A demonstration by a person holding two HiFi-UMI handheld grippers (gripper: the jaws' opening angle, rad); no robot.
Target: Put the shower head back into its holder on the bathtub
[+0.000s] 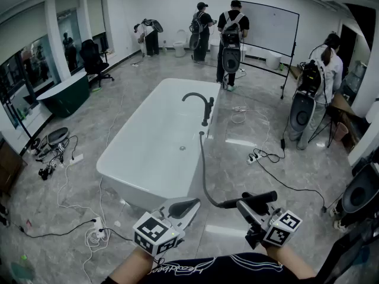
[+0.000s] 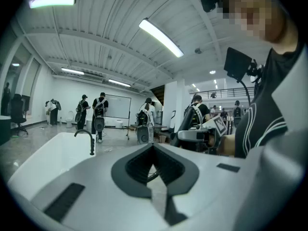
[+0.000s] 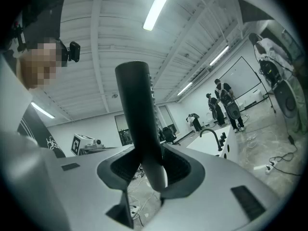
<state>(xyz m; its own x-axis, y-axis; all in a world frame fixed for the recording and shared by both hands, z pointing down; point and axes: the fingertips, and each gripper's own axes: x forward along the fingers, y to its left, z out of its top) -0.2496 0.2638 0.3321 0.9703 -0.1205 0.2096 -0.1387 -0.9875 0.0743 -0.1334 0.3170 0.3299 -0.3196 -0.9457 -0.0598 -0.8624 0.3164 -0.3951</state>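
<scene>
A white bathtub (image 1: 148, 152) stands mid-floor with a black faucet (image 1: 201, 104) on its right rim. A dark hose (image 1: 204, 176) runs from that rim to the black shower head handle (image 1: 260, 198). My right gripper (image 1: 246, 206) is shut on the handle, low and to the right of the tub's near end. In the right gripper view the handle (image 3: 139, 124) stands upright between the pads (image 3: 179, 170), with the tub (image 3: 211, 146) and faucet (image 3: 214, 133) beyond. My left gripper (image 1: 189, 206) is shut and empty just left of it; its view shows closed jaws, the tub (image 2: 43, 158) and the faucet (image 2: 88, 139).
Cables and power strips (image 1: 256, 157) lie on the marble floor on both sides of the tub. Several people with gear stand at the back by a whiteboard (image 1: 272, 25) and at the right. A dark green tub (image 1: 62, 96) and an office chair (image 1: 93, 61) are at left.
</scene>
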